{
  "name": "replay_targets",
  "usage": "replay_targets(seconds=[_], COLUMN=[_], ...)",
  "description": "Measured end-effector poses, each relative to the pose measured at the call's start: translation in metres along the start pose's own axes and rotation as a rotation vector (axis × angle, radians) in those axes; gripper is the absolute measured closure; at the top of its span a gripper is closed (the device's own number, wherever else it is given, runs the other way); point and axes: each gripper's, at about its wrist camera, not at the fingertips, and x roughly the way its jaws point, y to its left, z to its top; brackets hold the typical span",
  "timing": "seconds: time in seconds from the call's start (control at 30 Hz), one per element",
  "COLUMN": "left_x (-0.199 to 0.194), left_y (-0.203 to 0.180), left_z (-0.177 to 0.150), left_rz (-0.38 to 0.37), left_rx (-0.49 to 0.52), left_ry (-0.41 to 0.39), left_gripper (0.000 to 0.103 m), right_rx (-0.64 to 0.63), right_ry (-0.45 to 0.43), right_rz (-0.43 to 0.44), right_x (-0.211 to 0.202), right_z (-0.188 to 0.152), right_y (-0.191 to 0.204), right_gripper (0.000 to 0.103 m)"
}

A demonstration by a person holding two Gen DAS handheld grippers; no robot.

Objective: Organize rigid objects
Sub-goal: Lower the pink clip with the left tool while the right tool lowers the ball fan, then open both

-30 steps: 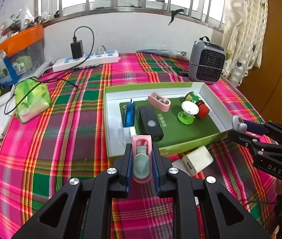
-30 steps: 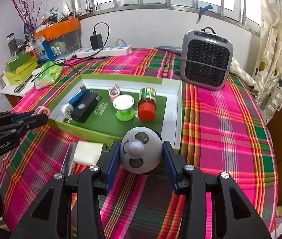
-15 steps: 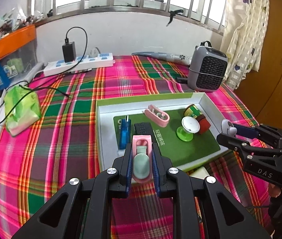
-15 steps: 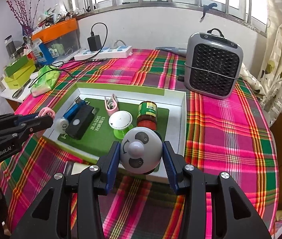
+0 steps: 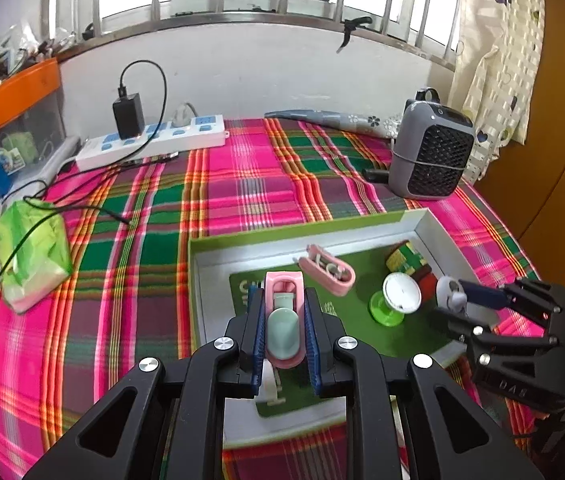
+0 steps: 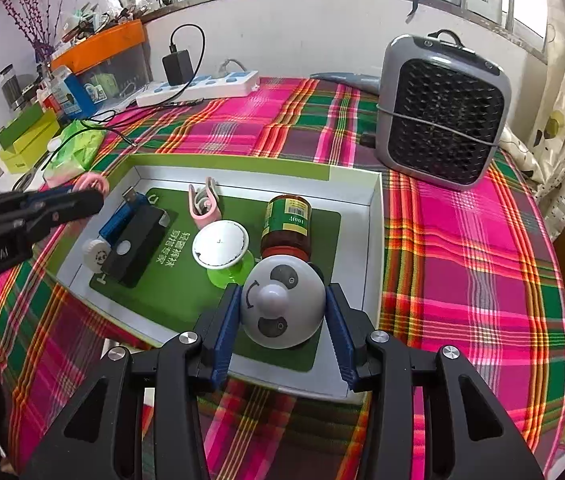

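Left gripper (image 5: 283,330) clamps a pink clip (image 5: 283,312), seemingly above the tray (image 5: 422,222).

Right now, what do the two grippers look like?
Both are black angular frames with triangular cut-outs and shiny silver screws. The left gripper and right gripper each have ribbed blue pads on their fingers. White lettering marks their sides: "GenRobot.AI" on the left one, "DAS" on the right.

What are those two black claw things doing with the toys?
A person is tidying small things into the white box. The left gripper is shut on a pink clip, held over the box's left side. The right gripper is shut on a round grey panda toy, held over the near right corner.
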Motion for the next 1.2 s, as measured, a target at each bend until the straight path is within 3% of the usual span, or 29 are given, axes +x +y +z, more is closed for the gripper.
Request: replay_targets(seconds=[0.4, 1.2], left_x=[0.032, 0.073], left_y=[-0.003, -0.004], left_z=[0.022, 0.024], left_rz=[0.004, 0.031], left_rx=[0.003, 0.006], left_ry=[0.030, 0.097], left_gripper=[0.086, 0.086], right_rx=[-0.023, -0.043], right_ry=[0.002, -0.007], right_rz=[-0.005, 0.004], right_x=[0.008, 0.015], right_z=[0.001, -0.002], right_y=[-0.001, 0.005], right_gripper=[0.059, 0.059])
